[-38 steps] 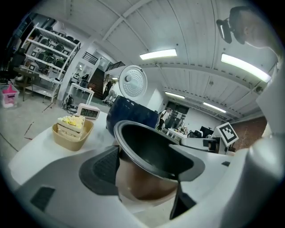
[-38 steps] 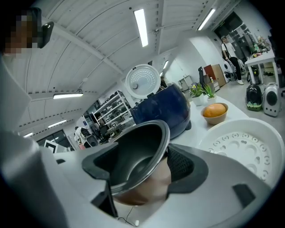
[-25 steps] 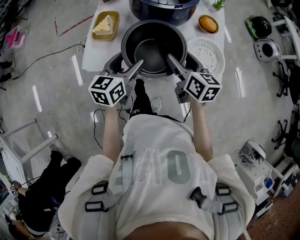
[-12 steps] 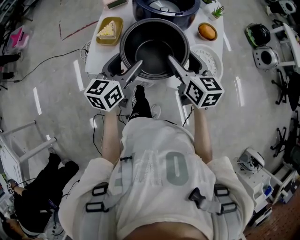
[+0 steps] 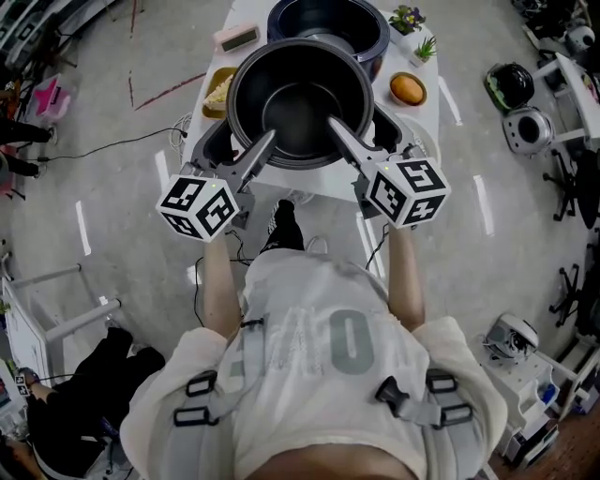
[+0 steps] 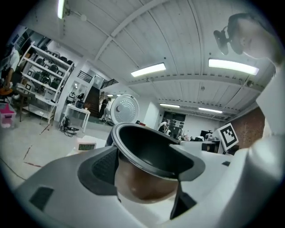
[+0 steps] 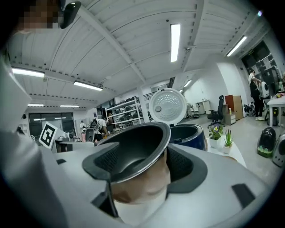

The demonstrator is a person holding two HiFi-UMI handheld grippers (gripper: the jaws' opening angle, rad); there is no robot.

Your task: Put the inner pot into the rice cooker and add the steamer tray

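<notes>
Inner pot (image 5: 300, 94) fills the middle of the head view, carried between both tools in front of the dark blue rice cooker (image 5: 328, 17), whose near rim it overlaps. The left gripper (image 5: 261, 148) and right gripper (image 5: 339, 133) each pinch its near wall, one jaw inside the bowl and one outside. The white table (image 5: 439, 101) is narrow, with its side edges just beyond the pot and open grey floor on either side. A cake dish (image 5: 218, 92) is half covered by the pot's left rim, and a small clock (image 5: 236, 37) lies behind the dish. To the right sit an orange bun (image 5: 408, 89) and two potted plants (image 5: 415, 28), all near the cooker's flank. In the left gripper view, the left gripper (image 6: 147, 167) is clamped on the pot (image 6: 149, 149), with the rim lapping over the right jaw and the left pad against the brown outer wall. Beyond the rim, the cooker's round white lid (image 6: 124, 109) stands upright and the clock (image 6: 87, 146) rests at the table's left. In the right gripper view, the right gripper (image 7: 138, 171) grips the pot (image 7: 133, 149) the same way. The cooker (image 7: 190, 132) stands open just behind the rim, with its lid (image 7: 167, 106) raised above it and the plants (image 7: 221, 136) close to its right.
</notes>
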